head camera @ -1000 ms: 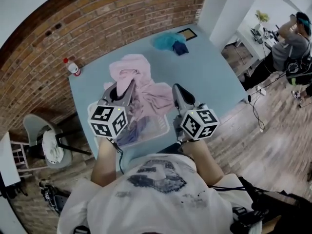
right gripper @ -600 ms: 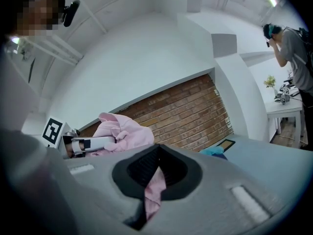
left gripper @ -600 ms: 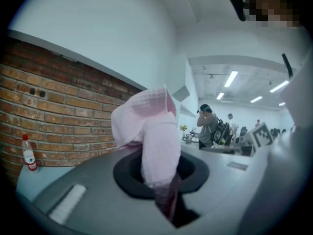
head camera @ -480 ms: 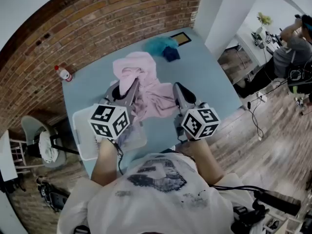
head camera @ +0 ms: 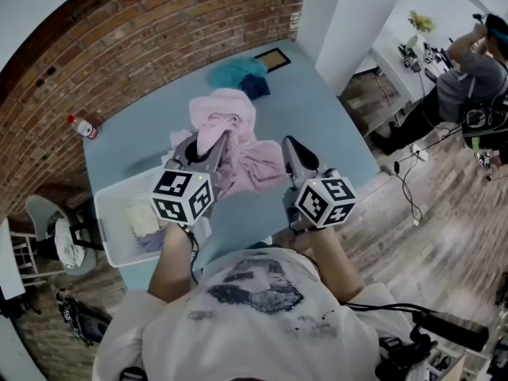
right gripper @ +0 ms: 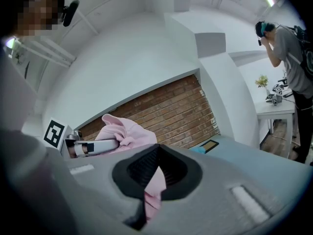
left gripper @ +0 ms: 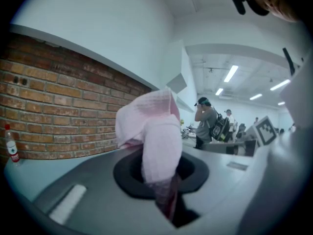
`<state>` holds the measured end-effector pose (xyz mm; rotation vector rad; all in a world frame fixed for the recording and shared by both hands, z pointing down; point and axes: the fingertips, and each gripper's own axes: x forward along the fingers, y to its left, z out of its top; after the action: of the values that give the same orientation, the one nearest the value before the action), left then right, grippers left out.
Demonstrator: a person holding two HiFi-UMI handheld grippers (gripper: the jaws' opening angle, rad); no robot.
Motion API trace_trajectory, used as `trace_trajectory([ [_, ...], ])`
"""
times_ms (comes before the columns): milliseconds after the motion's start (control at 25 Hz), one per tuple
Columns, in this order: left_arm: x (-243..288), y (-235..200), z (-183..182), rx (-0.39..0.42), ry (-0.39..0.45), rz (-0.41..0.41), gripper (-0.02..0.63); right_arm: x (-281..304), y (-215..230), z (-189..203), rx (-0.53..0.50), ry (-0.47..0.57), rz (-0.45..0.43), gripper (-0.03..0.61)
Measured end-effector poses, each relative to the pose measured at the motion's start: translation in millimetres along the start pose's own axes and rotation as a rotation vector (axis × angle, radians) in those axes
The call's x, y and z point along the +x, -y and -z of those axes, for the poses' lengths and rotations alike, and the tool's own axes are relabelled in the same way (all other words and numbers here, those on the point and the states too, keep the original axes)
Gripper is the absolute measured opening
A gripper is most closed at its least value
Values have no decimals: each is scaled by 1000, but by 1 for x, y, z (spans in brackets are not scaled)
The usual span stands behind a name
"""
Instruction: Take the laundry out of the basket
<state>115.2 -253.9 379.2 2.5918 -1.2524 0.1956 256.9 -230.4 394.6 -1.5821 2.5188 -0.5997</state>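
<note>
A pale pink garment (head camera: pixel 238 145) hangs spread between my two grippers above the light blue table (head camera: pixel 317 125). My left gripper (head camera: pixel 213 151) is shut on a bunched fold of this pink cloth (left gripper: pixel 156 141), which fills the left gripper view. My right gripper (head camera: pixel 287 151) is shut on another edge of the same pink garment (right gripper: pixel 155 190). The white laundry basket (head camera: pixel 119 248) stands at the table's near left corner, left of my left gripper, with some pale and purple clothes (head camera: pixel 147 225) still inside.
A teal and dark blue heap of clothes (head camera: pixel 238 75) and a framed picture (head camera: pixel 271 58) lie at the table's far end. A bottle (head camera: pixel 82 126) stands by the brick wall. A chair (head camera: pixel 55 236) is at the left. A person (head camera: pixel 468 78) stands at the far right.
Both grippers have carried the pink garment to the right, away from the basket, which now lies to their left instead of under them. Both jaws stayed shut on the cloth.
</note>
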Motion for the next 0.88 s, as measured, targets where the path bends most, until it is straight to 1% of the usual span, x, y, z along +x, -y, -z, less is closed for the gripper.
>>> trace_trajectory([
  [160,22,11,15,14,-35,-12,38,-8,23,1,11,-9,8,-3],
  [360,44,23,34,13,-75,-9,38,-13,48,3,31,-19,20,-3],
  [720,71,33,58,-16,-120,9,38,-12,71,5,53,-26,28,-3],
  [880,82,35,73,-41,-144,18,38,-12,82,7,63,-34,37,-3],
])
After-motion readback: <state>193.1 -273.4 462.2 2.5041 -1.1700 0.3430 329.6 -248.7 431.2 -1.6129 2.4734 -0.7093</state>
